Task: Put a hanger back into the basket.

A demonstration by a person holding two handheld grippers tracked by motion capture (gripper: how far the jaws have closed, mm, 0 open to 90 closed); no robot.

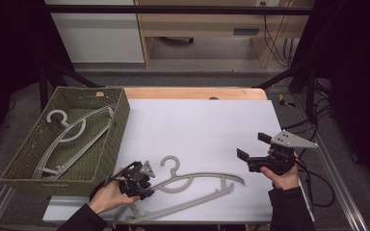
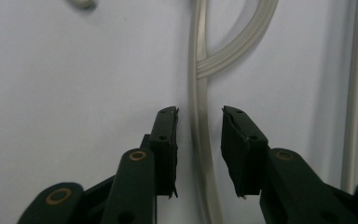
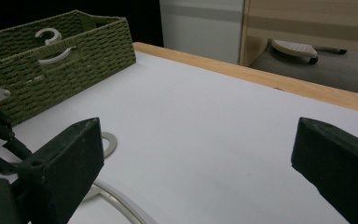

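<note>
Straddling a thin arm of the grey hanger [image 2: 200, 135], the left gripper [image 2: 199, 140] has its jaws apart on either side of the plastic, with a sliver of white surface showing between each pad and the arm, so the pads do not yet press on it. Seen from the high view, this gripper [image 1: 139, 180] sits at the near left of the table [image 1: 202, 125], held in the person's left hand [image 1: 108, 197], and the hanger [image 1: 197, 185] lies flat on the white top with its hook pointing toward the far side and its long bar running off to the right. To the far left stands a green woven basket [image 1: 120, 120] with more grey hangers [image 1: 70, 134] lying inside it. Well apart on the near right, the right gripper [image 1: 253, 151] is held above the table in the right hand [image 1: 282, 175], its jaws wide apart with nothing between them; its own view looks across the bare white top toward the basket [image 3: 74, 56].
</note>
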